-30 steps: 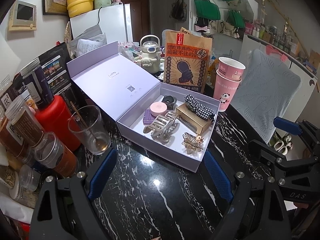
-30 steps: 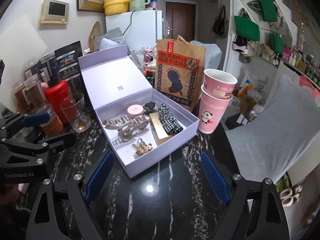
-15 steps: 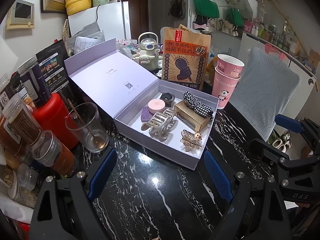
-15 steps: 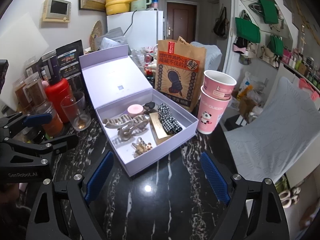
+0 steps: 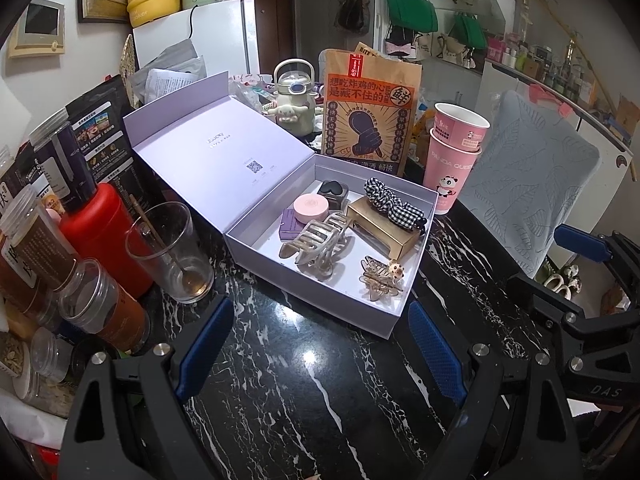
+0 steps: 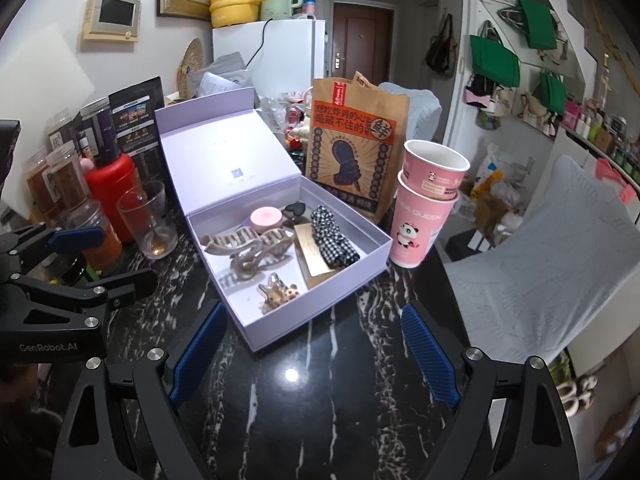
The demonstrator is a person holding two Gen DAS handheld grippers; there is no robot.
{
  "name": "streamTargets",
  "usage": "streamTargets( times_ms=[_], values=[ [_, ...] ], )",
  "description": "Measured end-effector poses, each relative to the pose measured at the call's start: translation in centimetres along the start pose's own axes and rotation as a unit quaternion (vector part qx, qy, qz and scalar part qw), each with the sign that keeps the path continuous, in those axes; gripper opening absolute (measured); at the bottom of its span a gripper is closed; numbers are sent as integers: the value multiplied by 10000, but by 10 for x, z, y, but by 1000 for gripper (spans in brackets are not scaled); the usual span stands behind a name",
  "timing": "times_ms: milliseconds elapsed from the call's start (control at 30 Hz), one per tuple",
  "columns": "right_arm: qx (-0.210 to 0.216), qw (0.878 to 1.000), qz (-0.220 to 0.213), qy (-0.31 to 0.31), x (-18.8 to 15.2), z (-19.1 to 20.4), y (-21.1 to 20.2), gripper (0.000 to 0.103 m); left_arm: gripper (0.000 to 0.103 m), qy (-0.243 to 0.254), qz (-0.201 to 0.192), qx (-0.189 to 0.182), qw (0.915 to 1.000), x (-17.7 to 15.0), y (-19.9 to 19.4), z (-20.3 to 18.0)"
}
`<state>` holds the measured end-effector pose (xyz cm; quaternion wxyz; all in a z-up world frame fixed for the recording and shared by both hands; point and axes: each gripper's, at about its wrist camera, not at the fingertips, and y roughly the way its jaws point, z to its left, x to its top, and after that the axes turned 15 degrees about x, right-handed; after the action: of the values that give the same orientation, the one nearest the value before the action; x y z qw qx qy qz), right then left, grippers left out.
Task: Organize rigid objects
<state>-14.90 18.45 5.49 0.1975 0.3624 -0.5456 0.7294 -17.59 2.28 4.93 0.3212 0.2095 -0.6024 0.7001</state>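
Note:
An open lilac box [image 5: 304, 296] [image 6: 320, 308] stands on the black marble table [image 5: 300, 400], its lid leaning back to the left. Inside it lie a large beige claw clip [image 5: 316, 246] [image 6: 248, 246], a small gold clip with a bear [image 5: 380, 278] [image 6: 278, 294], a gold case [image 5: 384, 226], a checkered scrunchie [image 5: 394, 202] [image 6: 332, 236], a pink round compact [image 5: 310, 206] [image 6: 265, 217], a purple case [image 5: 289, 229] and a black heart-shaped piece [image 5: 333, 189]. My left gripper [image 5: 320, 346] [image 6: 108, 260] hovers open just before the box's near wall. My right gripper [image 6: 312, 348] [image 5: 560, 264] is open too, with nothing between its fingers.
Left of the box stand a drinking glass with a spoon [image 5: 172, 256], a red bottle [image 5: 104, 236] and several spice jars [image 5: 100, 308]. Behind the box are a brown paper bag [image 5: 368, 120] and stacked pink paper cups [image 5: 452, 160]. A grey cushioned chair [image 5: 528, 184] is at the right.

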Motion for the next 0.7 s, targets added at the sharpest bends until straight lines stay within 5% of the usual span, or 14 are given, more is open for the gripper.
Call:
streamTargets(
  times_ms=[700],
  values=[
    [-3, 9998, 165, 112, -10, -10, 9, 90, 90, 139, 229, 5, 9996, -7, 16, -7]
  ],
)
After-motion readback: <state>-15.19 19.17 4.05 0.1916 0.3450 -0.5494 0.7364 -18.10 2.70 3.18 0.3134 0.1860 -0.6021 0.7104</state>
